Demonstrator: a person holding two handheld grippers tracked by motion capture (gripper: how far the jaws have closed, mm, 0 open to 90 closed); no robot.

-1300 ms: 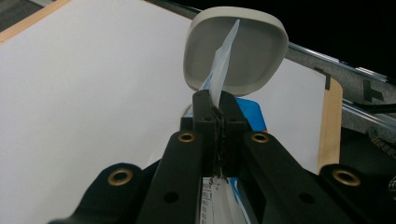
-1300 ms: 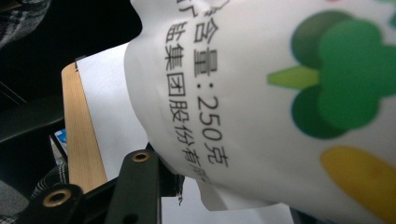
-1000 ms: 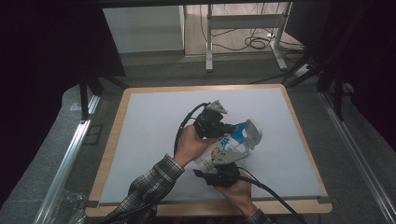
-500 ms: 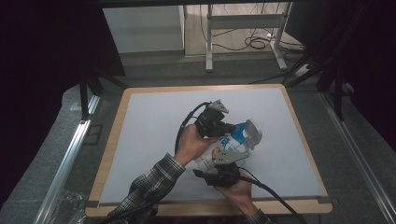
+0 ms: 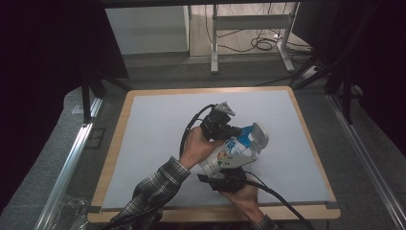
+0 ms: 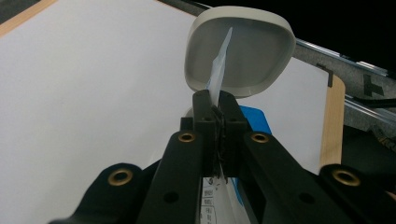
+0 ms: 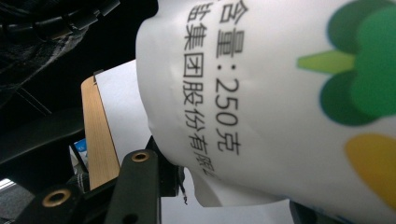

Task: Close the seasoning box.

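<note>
A white pouch (image 5: 226, 154) with blue and green print hangs above the table between my two grippers. My left gripper (image 5: 235, 131) is shut on the pouch's thin upper edge (image 6: 220, 60), its jaws pressed together around the sheet; in its own view the left gripper (image 6: 215, 106) points at a pale rounded dish (image 6: 252, 51). The dish (image 5: 259, 136) lies just right of the pouch. From the near side, my right gripper (image 5: 229, 168) holds the pouch's lower end. In the right gripper view the printed pouch (image 7: 261, 93) sits between the jaws of the right gripper (image 7: 219, 200).
The white mat (image 5: 153, 139) covers a wood-edged table (image 5: 111, 158). Black cables trail from both grippers. A metal desk frame (image 5: 249, 28) and floor cables stand beyond the far edge, and rails run along both sides.
</note>
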